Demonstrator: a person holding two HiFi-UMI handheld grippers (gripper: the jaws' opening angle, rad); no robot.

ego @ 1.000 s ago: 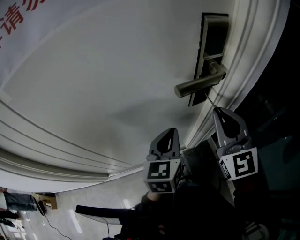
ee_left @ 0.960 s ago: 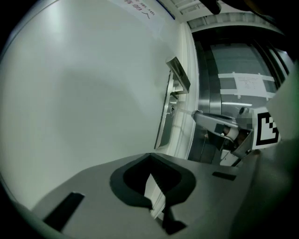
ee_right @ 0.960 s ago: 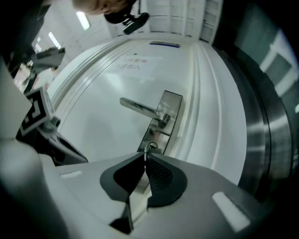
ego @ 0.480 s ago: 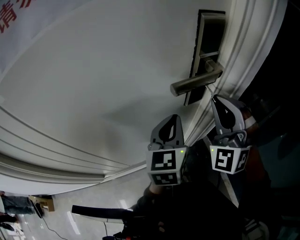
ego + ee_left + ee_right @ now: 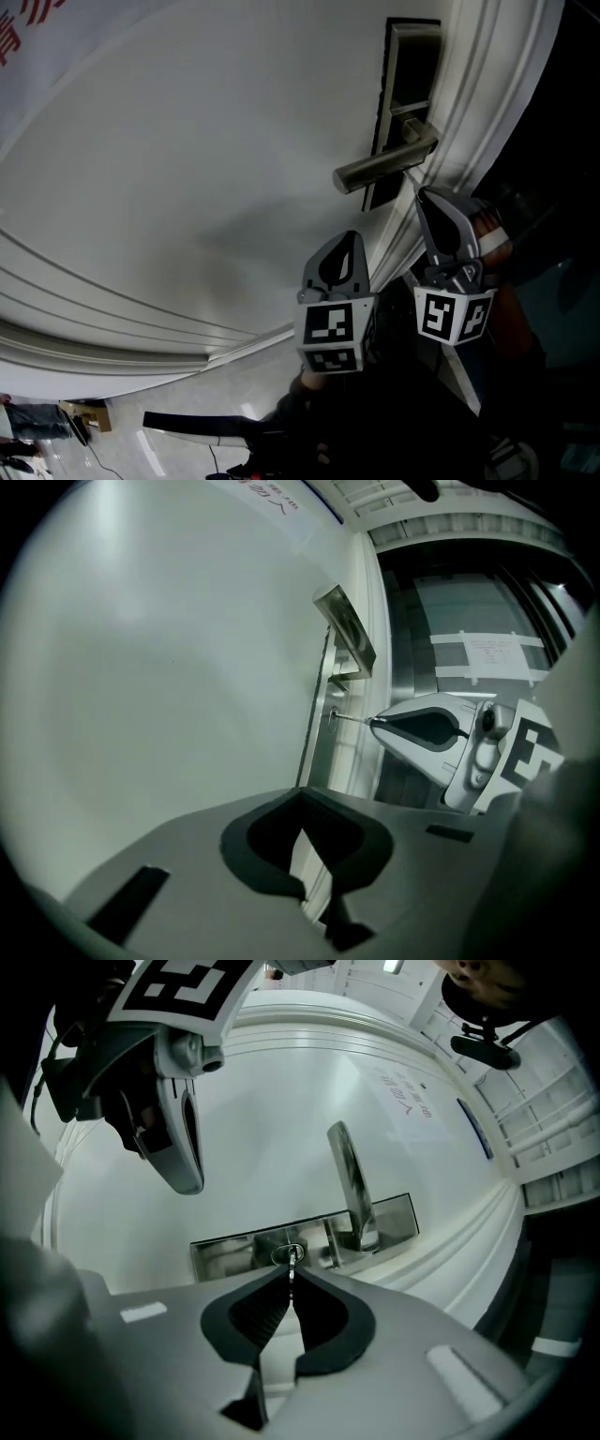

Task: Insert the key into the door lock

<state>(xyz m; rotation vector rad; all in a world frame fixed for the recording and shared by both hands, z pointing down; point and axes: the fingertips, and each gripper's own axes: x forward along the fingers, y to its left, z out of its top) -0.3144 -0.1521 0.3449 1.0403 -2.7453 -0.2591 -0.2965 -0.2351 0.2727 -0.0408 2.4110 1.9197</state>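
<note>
Right gripper point(image 5: 292, 1275): jaws clamped on the key point(image 5: 292, 1262), its tip at the keyhole point(image 5: 288, 1253) of the lock plate point(image 5: 225, 1252), 12 o'clock from the jaws. Left gripper point(image 5: 302, 799): jaws together, holding nothing.

The right gripper point(image 5: 421, 195) was held raised and forward, its jaws pressed together on the key point(image 5: 293, 1260) (only the thin blade was seen past the tips). The left gripper point(image 5: 344, 242) was held lower and just beside it, pointed the same way, its jaws brought together with nothing between them. The arms below were lost in shadow
</note>
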